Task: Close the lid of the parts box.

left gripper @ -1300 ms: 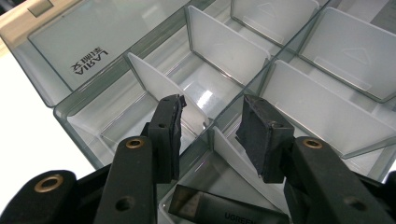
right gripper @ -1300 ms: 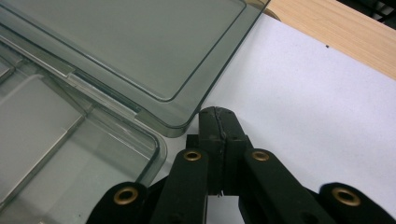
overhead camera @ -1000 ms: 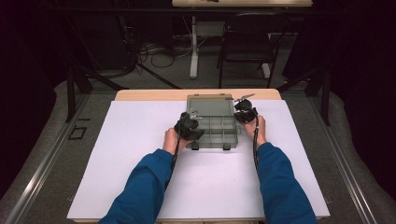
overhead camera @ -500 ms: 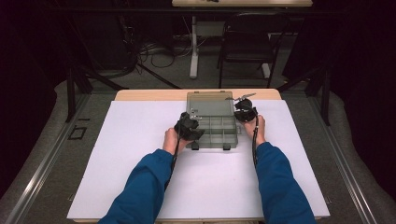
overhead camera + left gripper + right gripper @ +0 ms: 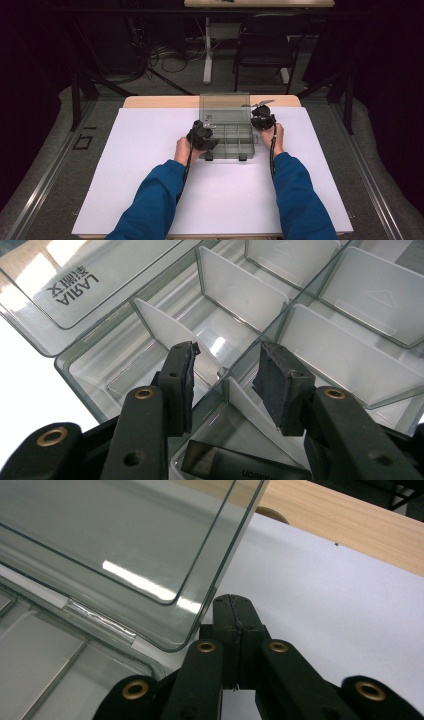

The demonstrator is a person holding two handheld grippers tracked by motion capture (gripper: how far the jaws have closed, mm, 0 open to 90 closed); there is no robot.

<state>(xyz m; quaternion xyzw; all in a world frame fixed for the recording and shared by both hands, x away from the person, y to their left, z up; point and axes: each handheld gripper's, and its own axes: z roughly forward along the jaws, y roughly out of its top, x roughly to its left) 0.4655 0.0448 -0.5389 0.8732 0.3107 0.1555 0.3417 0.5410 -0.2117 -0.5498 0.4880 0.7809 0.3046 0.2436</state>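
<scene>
A clear plastic organiser box (image 5: 227, 141) is seen lying flat near the far middle of the white bench, its hinged lid (image 5: 224, 107) raised upright at the back. The inside is split by white dividers (image 5: 235, 287) into small compartments. A dark item printed "UGREEN" (image 5: 240, 467) lies in one compartment.

Dark room: grey floor (image 5: 60, 165), black chair (image 5: 265, 37) behind white-topped wooden table (image 5: 150, 101), cables (image 5: 165, 55) on floor, second desk (image 5: 260, 3) beyond.
</scene>
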